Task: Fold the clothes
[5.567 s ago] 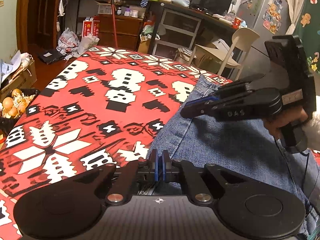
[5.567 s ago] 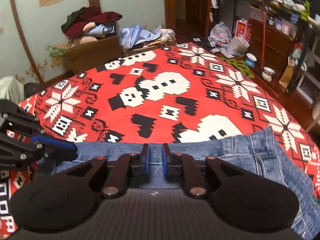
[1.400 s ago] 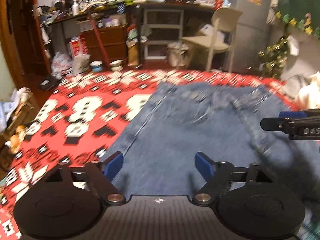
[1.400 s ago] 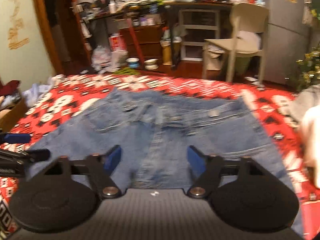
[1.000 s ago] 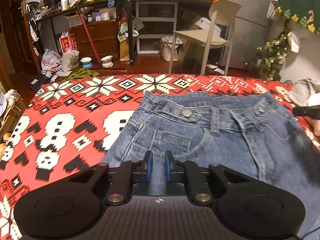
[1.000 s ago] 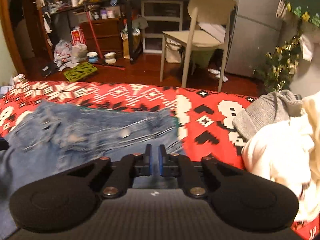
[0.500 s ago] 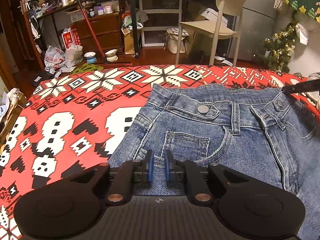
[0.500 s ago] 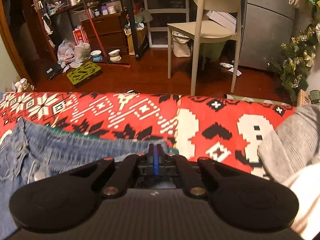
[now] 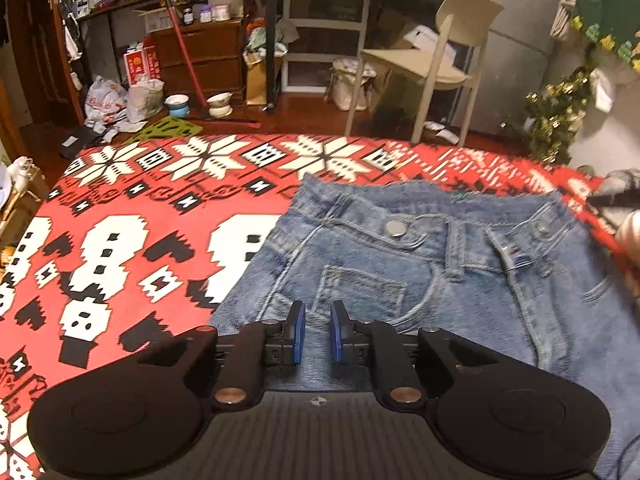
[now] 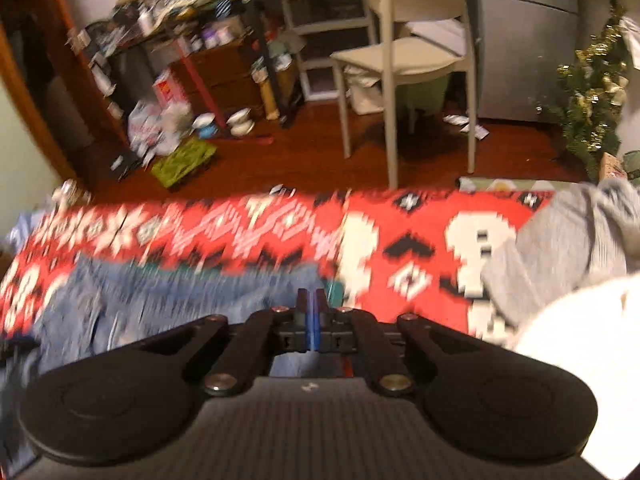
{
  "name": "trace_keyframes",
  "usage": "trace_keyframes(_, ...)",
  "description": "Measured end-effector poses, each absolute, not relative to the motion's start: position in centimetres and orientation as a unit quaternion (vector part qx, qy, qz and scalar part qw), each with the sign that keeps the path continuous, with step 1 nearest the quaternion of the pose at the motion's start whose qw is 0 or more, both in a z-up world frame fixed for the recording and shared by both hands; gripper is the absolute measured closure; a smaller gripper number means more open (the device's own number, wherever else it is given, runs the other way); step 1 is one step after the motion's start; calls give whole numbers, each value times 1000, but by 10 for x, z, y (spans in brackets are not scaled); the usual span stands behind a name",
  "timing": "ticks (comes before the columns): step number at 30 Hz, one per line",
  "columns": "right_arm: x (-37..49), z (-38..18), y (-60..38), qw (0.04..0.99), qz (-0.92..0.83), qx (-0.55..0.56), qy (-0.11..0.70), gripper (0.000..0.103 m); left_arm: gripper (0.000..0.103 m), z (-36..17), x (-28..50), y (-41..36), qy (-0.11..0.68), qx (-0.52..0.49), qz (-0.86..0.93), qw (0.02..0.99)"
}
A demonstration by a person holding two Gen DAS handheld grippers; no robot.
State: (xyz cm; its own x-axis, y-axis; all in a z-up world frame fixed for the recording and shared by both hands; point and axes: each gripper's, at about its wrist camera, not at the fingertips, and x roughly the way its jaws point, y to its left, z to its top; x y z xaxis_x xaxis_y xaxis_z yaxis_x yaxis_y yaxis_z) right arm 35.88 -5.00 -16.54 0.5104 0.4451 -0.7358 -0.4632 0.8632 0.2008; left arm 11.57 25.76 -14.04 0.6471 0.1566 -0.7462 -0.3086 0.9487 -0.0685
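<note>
Blue denim jeans (image 9: 420, 280) lie waistband-away: my left gripper (image 9: 317, 332) hovers slightly parted over the hip — my right gripper (image 10: 311, 320), clenched, sits at the waistband's far-right corner.

Jeans (image 9: 460, 280): mid-blue denim, paler stitching, one silver-grey waistband button (image 9: 395, 227). Blanket (image 9: 120, 216): red ground, white snowflakes and blocky snowmen, black geometric marks. Gripper pads (image 9: 298, 332): blue on black bodies. Garments at right: grey knit (image 10: 568, 240), white (image 10: 580, 340).
</note>
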Motion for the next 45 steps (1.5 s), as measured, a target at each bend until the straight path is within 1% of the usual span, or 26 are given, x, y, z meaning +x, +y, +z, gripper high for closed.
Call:
trace_keyframes(5, 349, -182, -43, 861, 267, -43, 431, 102, 90, -138, 112, 249, 398, -86, 120, 906)
trace_keyframes(9, 369, -194, -49, 869, 238, -19, 434, 103, 90, -144, 111, 250, 409, -80, 124, 900)
trace_keyframes(11, 375, -196, -54, 868, 236, -6, 436, 100, 90, -147, 110, 252, 413, -81, 126, 899)
trace_keyframes(15, 373, -191, -58, 875, 219, -15, 432, 99, 90, -149, 108, 255, 412, -89, 125, 898)
trace_keyframes(17, 368, -184, -66, 875, 220, 1, 431, 99, 90, -147, 106, 254, 411, -93, 121, 899)
trace_keyframes(19, 357, -174, -73, 875, 230, 9, 427, 99, 90, -145, 104, 253, 410, -96, 117, 899)
trace_keyframes(22, 334, -166, -75, 869, 254, -6, 424, 99, 90, -141, 100, 247, 408, -94, 108, 902)
trace_keyframes(30, 313, -186, -75, 865, 241, -60, 435, 99, 90, -142, 89, 234, 414, -66, 98, 902)
trace_keyframes(33, 313, -190, -93, 870, 220, -54, 437, 98, 90, -142, 82, 237, 417, -64, 98, 902)
trace_keyframes(37, 312, -179, -105, 875, 223, -15, 429, 99, 90, -142, 82, 238, 419, -68, 96, 901)
trace_keyframes(41, 315, -171, -82, 874, 248, -32, 416, 99, 90, -140, 84, 233, 418, -69, 91, 901)
trace_keyframes(45, 323, -177, -66, 867, 251, -61, 426, 99, 90, -136, 80, 229, 415, -61, 91, 903)
